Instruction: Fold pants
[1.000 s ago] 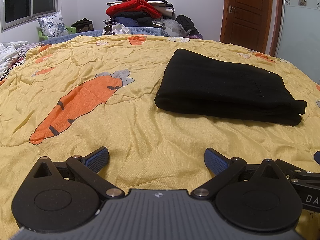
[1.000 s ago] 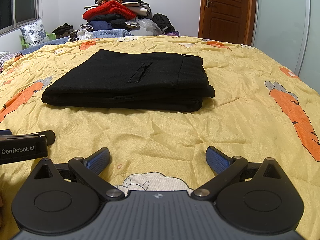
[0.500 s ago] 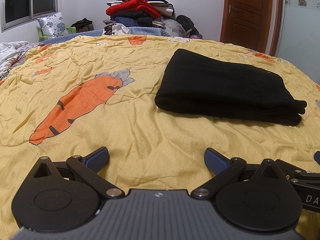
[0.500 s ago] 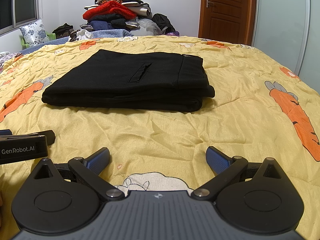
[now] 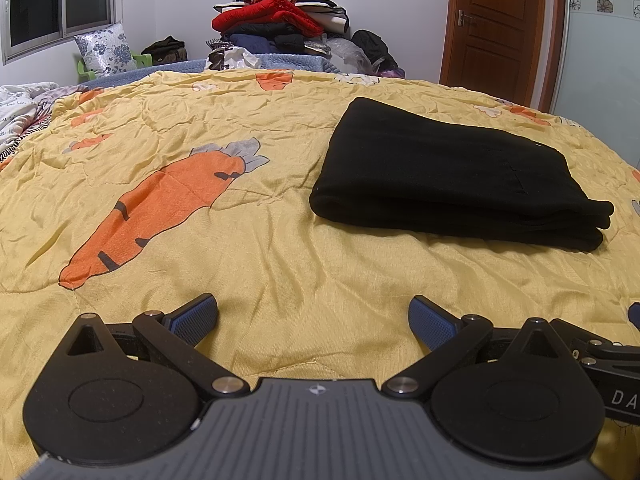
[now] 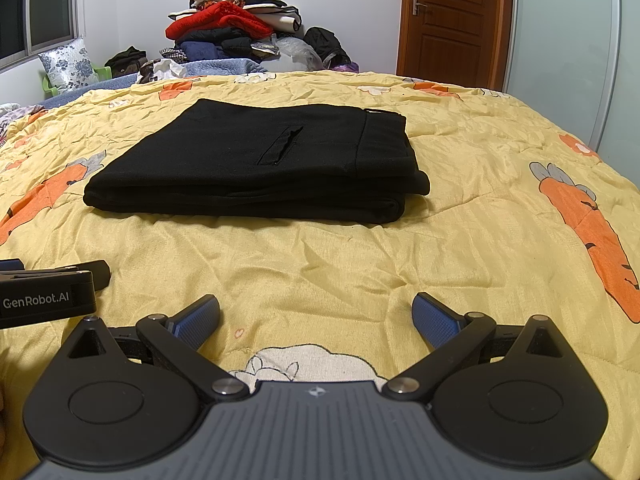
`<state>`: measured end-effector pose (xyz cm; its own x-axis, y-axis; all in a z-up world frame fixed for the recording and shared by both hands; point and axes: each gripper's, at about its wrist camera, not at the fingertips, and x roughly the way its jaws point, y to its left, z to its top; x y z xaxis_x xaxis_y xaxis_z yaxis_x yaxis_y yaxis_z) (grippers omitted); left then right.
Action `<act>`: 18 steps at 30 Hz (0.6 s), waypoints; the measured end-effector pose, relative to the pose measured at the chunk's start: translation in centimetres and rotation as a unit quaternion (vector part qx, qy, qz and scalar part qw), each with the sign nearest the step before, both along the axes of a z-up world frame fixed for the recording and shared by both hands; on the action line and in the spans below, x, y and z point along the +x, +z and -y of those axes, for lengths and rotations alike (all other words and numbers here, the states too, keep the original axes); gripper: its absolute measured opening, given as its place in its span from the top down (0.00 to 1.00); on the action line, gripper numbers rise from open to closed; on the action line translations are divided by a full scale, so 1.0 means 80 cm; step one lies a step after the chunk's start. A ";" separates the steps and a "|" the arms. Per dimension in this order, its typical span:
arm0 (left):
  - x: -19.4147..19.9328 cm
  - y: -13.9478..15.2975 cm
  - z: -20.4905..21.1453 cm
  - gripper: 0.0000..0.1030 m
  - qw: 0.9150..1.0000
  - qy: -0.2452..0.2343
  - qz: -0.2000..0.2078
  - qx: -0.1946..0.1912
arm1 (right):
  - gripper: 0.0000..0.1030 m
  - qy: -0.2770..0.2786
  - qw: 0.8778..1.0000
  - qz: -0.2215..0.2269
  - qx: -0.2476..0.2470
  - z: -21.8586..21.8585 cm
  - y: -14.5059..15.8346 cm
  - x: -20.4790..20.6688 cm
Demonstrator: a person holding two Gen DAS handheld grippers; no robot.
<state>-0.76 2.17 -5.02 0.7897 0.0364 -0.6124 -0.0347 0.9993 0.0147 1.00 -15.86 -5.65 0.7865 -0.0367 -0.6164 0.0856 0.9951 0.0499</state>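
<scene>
Black pants (image 5: 448, 172) lie folded into a flat rectangular stack on the yellow carrot-print quilt (image 5: 280, 248). In the right wrist view the same pants (image 6: 260, 164) show a slit pocket and the waistband on top. My left gripper (image 5: 314, 314) rests low over the quilt, well short of the pants and to their left, open and holding nothing. My right gripper (image 6: 316, 314) sits in front of the pants, also open and holding nothing. The left gripper's body (image 6: 44, 296) shows at the left edge of the right wrist view.
A tall pile of clothes (image 6: 232, 28) stands beyond the far edge of the bed. A floral pillow (image 5: 108, 54) leans under the window at the left. A brown wooden door (image 6: 456, 20) is shut at the back right, next to a glass panel.
</scene>
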 end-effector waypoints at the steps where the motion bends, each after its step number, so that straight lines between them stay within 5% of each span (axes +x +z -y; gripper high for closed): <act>1: 0.000 0.000 0.000 0.00 1.000 0.000 0.000 0.000 | 0.00 0.000 1.000 0.000 0.000 0.000 0.000 0.000; 18: -0.002 0.000 -0.001 0.00 1.000 0.000 0.001 -0.005 | 0.00 0.000 1.000 0.000 0.000 -0.001 0.000 0.000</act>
<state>-0.89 2.28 -5.01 0.7915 0.0297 -0.6104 -0.0346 0.9994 0.0037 0.97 -15.81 -5.63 0.7863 -0.0370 -0.6167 0.0854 0.9951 0.0491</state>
